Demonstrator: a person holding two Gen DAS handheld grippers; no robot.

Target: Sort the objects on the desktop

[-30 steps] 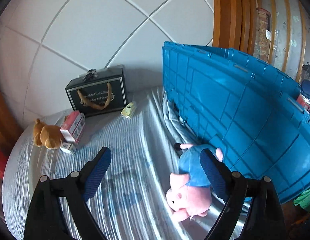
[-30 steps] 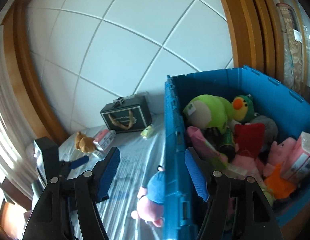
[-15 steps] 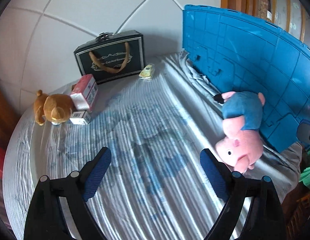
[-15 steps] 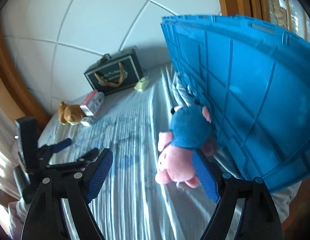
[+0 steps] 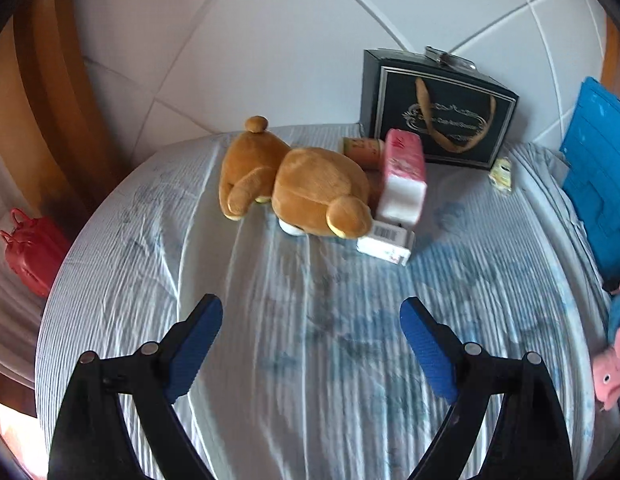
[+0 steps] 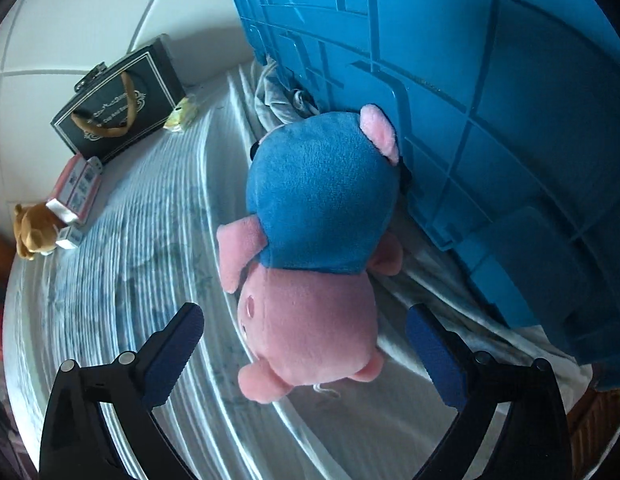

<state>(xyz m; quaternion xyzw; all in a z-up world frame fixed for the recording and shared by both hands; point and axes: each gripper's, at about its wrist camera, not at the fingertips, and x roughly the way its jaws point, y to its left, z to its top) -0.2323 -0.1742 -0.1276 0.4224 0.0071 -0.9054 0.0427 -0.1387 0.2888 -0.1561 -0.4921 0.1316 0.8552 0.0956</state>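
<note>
A pink pig plush in a blue shirt lies against the side of the blue crate. My right gripper is open, with the pig's head between its fingers, not touching. A brown bear plush lies face down in the left wrist view beside a pink tissue pack and a small white box. My left gripper is open and empty, a short way in front of the bear. The pig also shows at the right edge of the left wrist view.
A black gift bag stands against the white wall at the back, with a small yellow toy car beside it. A tan can lies behind the bear. A red bag sits off the table's left edge.
My left gripper has swung left from the pig and crate to face the bear and boxes. My right gripper has dropped down from over the crate to the pig.
</note>
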